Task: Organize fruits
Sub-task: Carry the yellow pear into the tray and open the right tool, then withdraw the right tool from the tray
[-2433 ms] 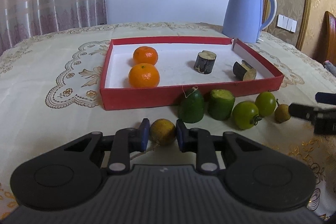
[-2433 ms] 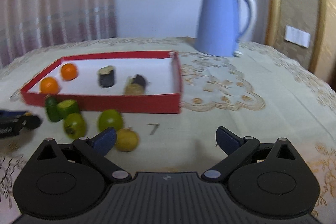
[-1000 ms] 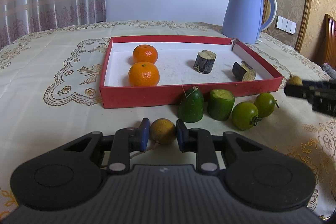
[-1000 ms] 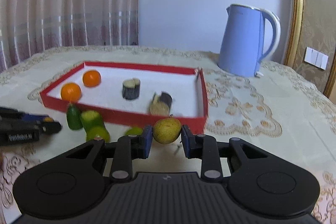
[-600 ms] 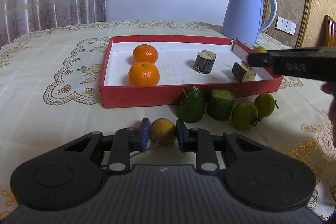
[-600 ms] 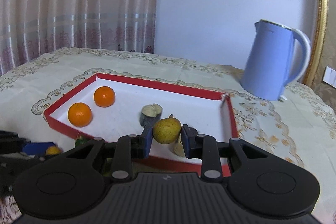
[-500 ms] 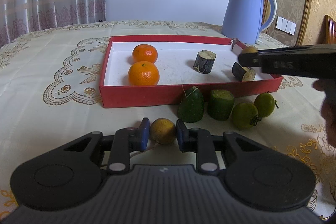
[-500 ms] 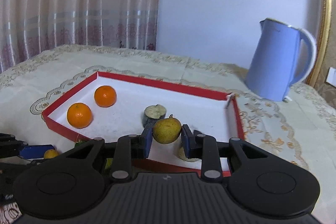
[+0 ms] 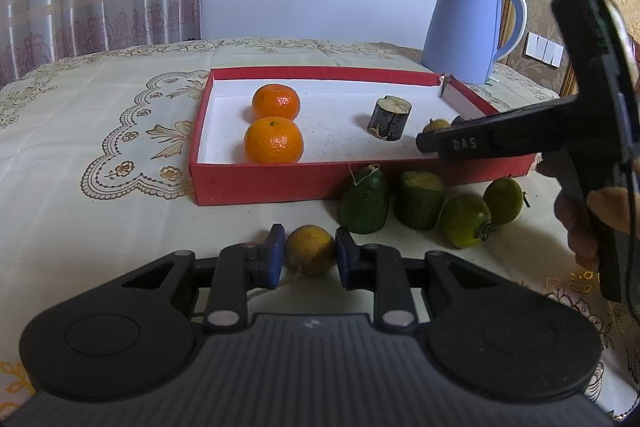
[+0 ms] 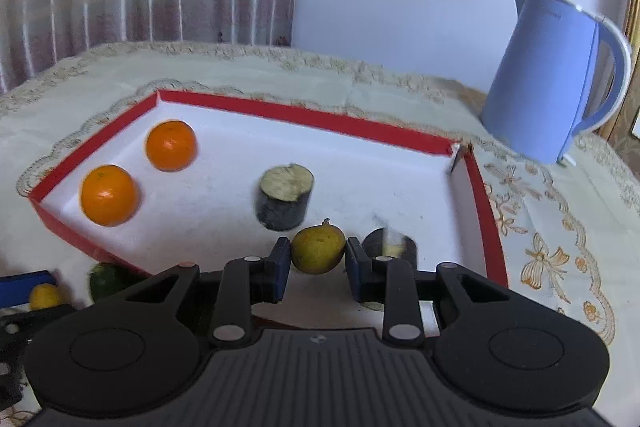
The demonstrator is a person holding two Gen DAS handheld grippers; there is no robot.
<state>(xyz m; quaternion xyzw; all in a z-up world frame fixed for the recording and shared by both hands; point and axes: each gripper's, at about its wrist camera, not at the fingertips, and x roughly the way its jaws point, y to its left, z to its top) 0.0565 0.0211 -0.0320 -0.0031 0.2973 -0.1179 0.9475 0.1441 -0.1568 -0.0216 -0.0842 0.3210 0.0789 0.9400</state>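
Note:
A red tray point(image 9: 256, 183) with a white floor holds two oranges point(image 9: 274, 141) and a dark cut piece point(image 9: 389, 117). My left gripper point(image 9: 310, 255) is shut on a small yellow-brown fruit point(image 9: 310, 249) low over the cloth in front of the tray. My right gripper point(image 10: 318, 259) is shut on a yellow pear-like fruit point(image 10: 318, 249) and holds it over the tray's right part, beside the dark pieces point(image 10: 285, 197). In the left wrist view the right gripper point(image 9: 430, 139) reaches in from the right with that fruit point(image 9: 437, 125).
Two dark green cut pieces point(image 9: 364, 201) and two green round fruits point(image 9: 465, 221) lie in front of the tray's near wall. A blue kettle point(image 9: 466, 31) stands behind the tray's right corner. A lace tablecloth point(image 9: 100, 155) covers the table.
My right gripper closed on the yellow fruit, lifted it from the cloth and carried it left over the tray, now lower. My left gripper has stayed still on its fruit.

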